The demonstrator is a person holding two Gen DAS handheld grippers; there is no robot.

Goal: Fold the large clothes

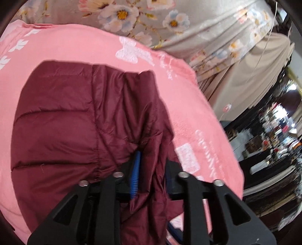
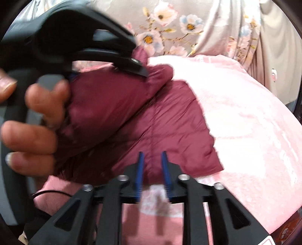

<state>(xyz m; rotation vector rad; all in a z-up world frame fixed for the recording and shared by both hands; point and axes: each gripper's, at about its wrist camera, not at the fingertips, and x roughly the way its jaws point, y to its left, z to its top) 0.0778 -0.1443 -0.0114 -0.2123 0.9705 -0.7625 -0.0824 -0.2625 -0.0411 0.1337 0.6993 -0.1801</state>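
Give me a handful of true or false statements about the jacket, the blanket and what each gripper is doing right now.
1. The left gripper has maroon jacket fabric between its jaws. True.
2. The right gripper grips the jacket. False: its jaws stand apart with nothing between them.
3. The jacket lies on a pink blanket. True.
4. The cloth behind is plain white. False: it is grey with flowers.
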